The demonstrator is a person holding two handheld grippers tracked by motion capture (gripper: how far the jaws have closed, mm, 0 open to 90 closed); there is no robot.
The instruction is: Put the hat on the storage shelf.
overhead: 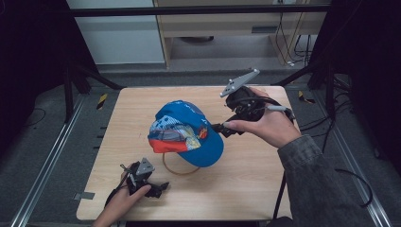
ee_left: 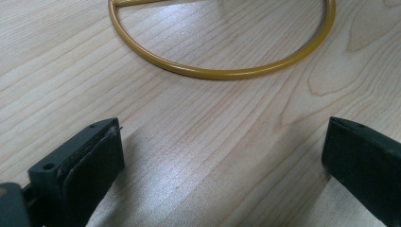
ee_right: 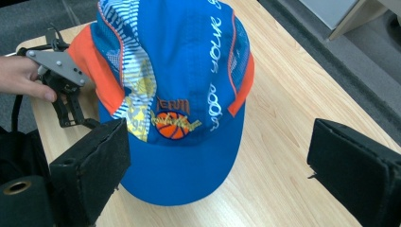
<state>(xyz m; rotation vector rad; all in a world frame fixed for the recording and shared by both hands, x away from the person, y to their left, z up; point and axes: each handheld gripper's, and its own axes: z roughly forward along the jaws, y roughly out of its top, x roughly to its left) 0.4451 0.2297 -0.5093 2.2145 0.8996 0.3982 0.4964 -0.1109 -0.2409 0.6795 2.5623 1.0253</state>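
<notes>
The blue cap [overhead: 185,135] is sitting on a yellow wire stand [ee_left: 222,71] mid-table [overhead: 255,179]. The right tongs [ee_right: 217,161] are hovering wide open at its brim, likely about to grip; the left tongs [ee_left: 222,156] are waiting open, empty, near the stand's ring.

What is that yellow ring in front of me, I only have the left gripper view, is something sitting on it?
Observer: Yes, a blue cap sits over the yellow ring on a stand; the high view shows it.
Operator: Where's the right gripper?
Observer: The right gripper is beside the cap's brim, jaws wide open, holding nothing.
Operator: Anything printed on the cap?
Observer: The right gripper view shows a basketball logo above the brim.
</notes>
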